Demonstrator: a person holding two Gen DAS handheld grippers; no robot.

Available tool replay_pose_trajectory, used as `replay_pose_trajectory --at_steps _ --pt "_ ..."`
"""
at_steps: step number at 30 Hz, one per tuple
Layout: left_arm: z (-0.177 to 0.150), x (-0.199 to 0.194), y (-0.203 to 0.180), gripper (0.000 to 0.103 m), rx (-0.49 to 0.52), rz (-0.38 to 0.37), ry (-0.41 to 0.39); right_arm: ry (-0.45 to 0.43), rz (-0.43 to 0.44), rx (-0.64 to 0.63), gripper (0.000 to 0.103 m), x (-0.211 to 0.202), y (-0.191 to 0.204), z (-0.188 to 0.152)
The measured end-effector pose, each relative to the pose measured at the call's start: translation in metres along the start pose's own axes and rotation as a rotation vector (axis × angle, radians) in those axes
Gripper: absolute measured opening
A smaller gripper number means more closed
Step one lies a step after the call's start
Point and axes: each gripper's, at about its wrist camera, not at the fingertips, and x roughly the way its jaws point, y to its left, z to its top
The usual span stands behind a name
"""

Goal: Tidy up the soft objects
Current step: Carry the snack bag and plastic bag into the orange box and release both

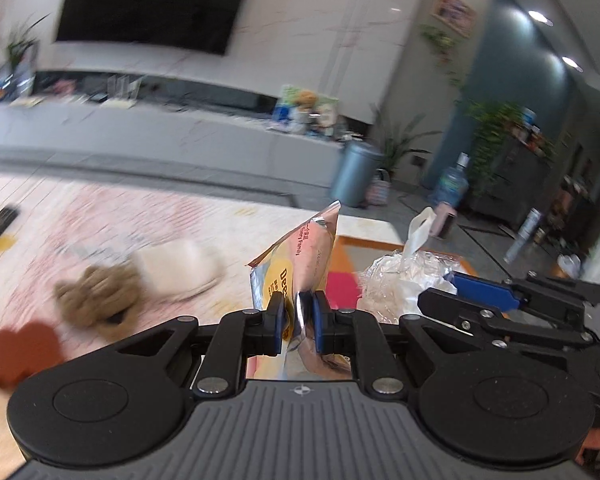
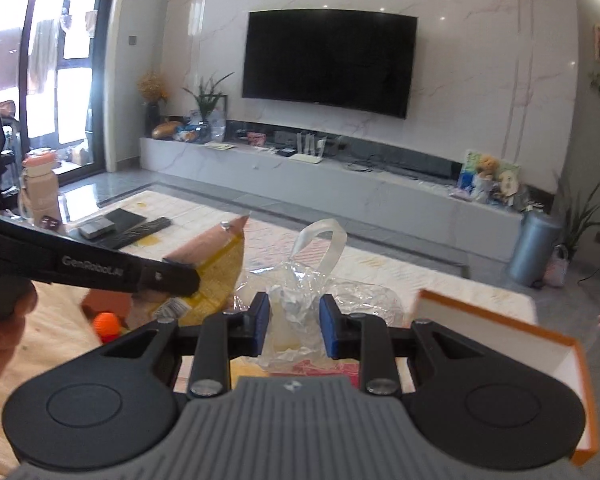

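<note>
My left gripper [image 1: 298, 306] is shut on a pink and yellow foil snack bag [image 1: 300, 252], which stands up between its blue pads. In the right wrist view the same snack bag [image 2: 216, 264] hangs from the left gripper [image 2: 186, 276], with a hand behind it. My right gripper [image 2: 294, 320] is shut on a crumpled clear plastic bag [image 2: 296, 280] with a white loop handle. This plastic bag [image 1: 404, 272] and the right gripper [image 1: 444, 286] show at the right of the left wrist view. A brown plush toy [image 1: 96, 296] and a white plush [image 1: 180, 268] lie blurred on the table.
An orange box with a white inside [image 2: 500, 340] sits at the right, just beside the right gripper. An orange ball [image 2: 107, 324] lies under the snack bag. A remote and dark flat items [image 2: 116, 226] and a pink bottle [image 2: 40, 184] stand at the table's far left.
</note>
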Motion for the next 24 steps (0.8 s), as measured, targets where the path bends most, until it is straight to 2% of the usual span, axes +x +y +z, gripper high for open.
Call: replay_pose_trajectory --at_steps 6,11,15,21,24 --pt "0.016 0.038 -0.048 0.016 0.061 -0.149 0.047 0.048 -0.119 0.009 0.027 -0.009 -0.062 -0.007" --pt "0.031 0.079 -0.063 0.015 0.031 -0.267 0.124 0.092 -0.184 0.028 0.027 -0.010 -0.109 -0.010" --pt "0.042 0.109 -0.068 0.015 0.001 -0.298 0.175 0.119 -0.200 0.044 0.027 -0.005 -0.137 -0.011" --pt "0.048 0.152 -0.082 0.014 -0.002 -0.333 0.219 0.201 -0.205 -0.003 0.027 0.020 -0.163 -0.021" --pt "0.045 0.180 -0.090 0.013 0.011 -0.308 0.243 0.245 -0.190 0.007 0.027 0.040 -0.174 -0.027"
